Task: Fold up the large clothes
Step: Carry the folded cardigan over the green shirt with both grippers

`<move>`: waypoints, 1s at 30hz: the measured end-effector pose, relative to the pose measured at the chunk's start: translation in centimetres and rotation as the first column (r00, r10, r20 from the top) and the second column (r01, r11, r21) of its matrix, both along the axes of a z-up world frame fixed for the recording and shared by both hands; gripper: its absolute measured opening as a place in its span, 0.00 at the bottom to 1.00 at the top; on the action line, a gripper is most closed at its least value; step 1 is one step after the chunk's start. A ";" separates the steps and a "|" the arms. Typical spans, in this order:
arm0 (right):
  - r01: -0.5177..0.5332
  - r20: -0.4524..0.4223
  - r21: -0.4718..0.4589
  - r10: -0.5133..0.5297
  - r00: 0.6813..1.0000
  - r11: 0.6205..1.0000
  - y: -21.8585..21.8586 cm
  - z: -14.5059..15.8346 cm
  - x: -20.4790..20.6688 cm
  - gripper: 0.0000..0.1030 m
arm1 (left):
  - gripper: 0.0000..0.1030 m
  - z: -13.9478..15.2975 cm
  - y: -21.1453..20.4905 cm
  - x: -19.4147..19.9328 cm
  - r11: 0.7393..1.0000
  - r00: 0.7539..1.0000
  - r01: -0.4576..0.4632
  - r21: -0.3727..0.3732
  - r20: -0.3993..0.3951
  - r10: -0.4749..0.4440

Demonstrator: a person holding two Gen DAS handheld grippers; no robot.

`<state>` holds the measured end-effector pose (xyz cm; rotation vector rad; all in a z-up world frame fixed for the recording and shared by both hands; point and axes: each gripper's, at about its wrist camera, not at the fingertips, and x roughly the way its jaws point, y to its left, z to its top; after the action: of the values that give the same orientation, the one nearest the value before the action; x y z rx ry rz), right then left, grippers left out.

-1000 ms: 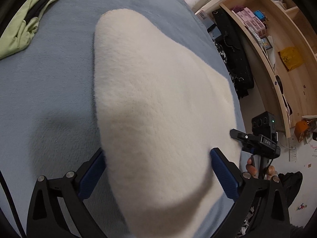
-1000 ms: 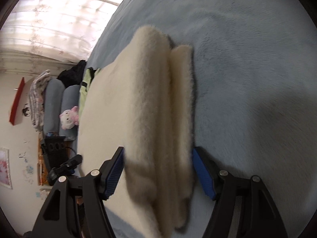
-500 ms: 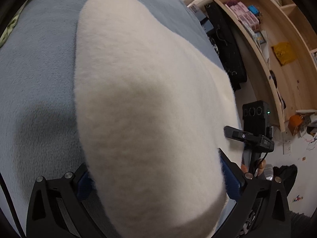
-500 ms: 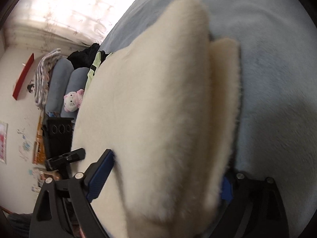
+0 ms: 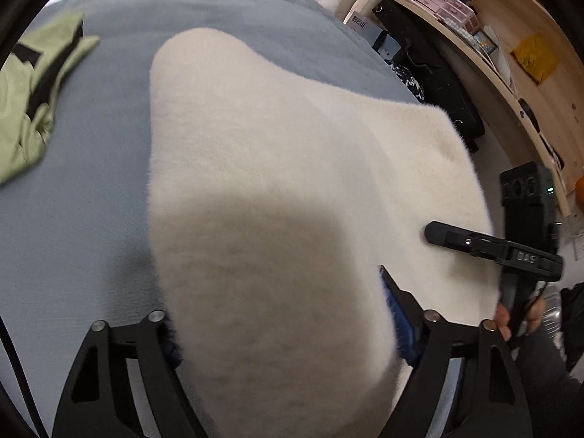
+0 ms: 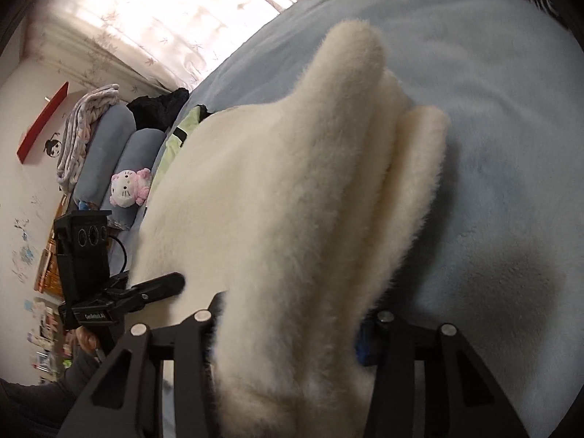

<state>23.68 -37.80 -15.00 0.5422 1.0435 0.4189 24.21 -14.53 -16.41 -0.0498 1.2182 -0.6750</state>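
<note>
A thick cream fleece garment [image 5: 292,168] lies folded on the blue bed cover [image 5: 91,219]. My left gripper [image 5: 281,314] straddles its near edge. The jaws are closing and the fleece bulges between the blue pads [image 5: 399,321], which press into it. In the right wrist view the garment [image 6: 292,189] shows as a stack of folded layers. My right gripper [image 6: 292,314] is closing on that stack, its fingers sunk into the pile on both sides. Each gripper's black finger [image 5: 456,237] reaches over the fleece in the other's view, held by a hand [image 5: 503,317].
A light green garment [image 5: 33,102] lies at the bed's far left. Wooden shelves [image 5: 511,73] and a black bag [image 5: 430,69] stand beyond the bed's right side. Grey bolster pillows [image 6: 109,138], a pink and white plush toy [image 6: 127,186] and a curtained window [image 6: 164,18] are at the head end.
Both grippers have slid onto the fleece edge and their jaws have narrowed onto it. The right wrist has rolled, and the folded stack now sits pinched and slightly raised.
</note>
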 end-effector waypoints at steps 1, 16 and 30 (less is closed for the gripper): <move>-0.004 0.015 -0.016 0.004 1.000 1.000 0.6 0.7 -0.2 0.44 | 0.76 0.4 -0.1 -0.3 1.000 1.000 0.000 0.006 0.012 0.000; -0.058 0.086 -0.071 0.064 0.994 0.996 9.5 8.3 -4.2 0.44 | 0.73 9.1 6.6 -3.2 0.998 0.996 -0.055 -0.009 0.065 0.056; -0.161 0.198 -0.002 0.158 0.967 0.987 24.2 15.0 1.6 0.44 | 0.73 18.7 23.4 1.0 0.987 0.969 -0.155 0.031 0.201 0.146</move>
<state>25.29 -13.56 -0.03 0.4208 0.8952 0.6107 25.24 8.87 2.29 -0.0351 1.0265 -0.5057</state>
